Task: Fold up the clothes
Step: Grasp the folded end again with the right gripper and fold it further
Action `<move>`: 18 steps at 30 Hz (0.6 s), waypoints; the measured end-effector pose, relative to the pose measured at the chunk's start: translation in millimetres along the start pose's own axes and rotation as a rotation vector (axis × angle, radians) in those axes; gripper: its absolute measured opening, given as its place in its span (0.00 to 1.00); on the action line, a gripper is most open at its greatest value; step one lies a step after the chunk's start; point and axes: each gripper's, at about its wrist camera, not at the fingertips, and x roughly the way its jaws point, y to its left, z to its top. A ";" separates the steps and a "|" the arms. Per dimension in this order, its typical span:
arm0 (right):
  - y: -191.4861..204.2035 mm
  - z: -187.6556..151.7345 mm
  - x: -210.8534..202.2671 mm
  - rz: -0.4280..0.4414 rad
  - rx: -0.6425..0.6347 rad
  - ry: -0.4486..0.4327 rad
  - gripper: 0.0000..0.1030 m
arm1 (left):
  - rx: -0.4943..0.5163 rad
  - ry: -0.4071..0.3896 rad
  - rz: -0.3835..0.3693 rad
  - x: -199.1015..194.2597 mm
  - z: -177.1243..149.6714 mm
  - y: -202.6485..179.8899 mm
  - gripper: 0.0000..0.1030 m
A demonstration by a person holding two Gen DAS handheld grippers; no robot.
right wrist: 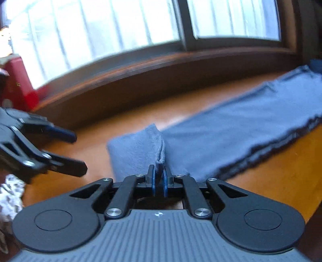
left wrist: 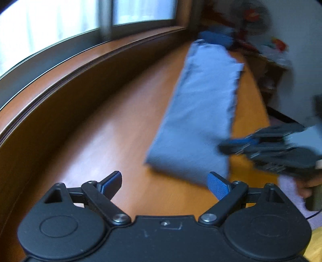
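My right gripper (right wrist: 159, 179) was pinched on the near corner of the jeans (right wrist: 231, 129) lying along the table (right wrist: 281, 173), my left gripper (left wrist: 165, 181) gaped empty, so I probably needed a matching grip before lifting evenly.

Counted: 1 blue-grey garment (left wrist: 201, 104) on 1 wooden counter (left wrist: 112, 141), 2 hand-held grippers, 1 fan (left wrist: 254, 17), 1 red box (right wrist: 19, 84), 2 window panes.

Left gripper (left wrist: 164, 185) wide open over wooden table (left wrist: 104, 137); blue cloth (left wrist: 201, 104) ahead, right gripper (left wrist: 223, 148) at its near corner.
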 end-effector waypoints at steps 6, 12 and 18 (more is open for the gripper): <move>-11.6 -5.1 -4.9 -0.028 0.093 0.006 0.16 | 0.146 -0.004 -0.139 26.9 18.2 -21.3 0.69; -13.1 -1.4 -34.2 -0.078 0.133 -0.090 0.39 | 0.113 0.042 -0.144 50.9 14.3 -15.7 0.35; 0.9 9.8 -25.5 0.113 0.067 -0.080 0.39 | 0.253 -0.012 -0.133 55.7 -5.8 -29.2 0.34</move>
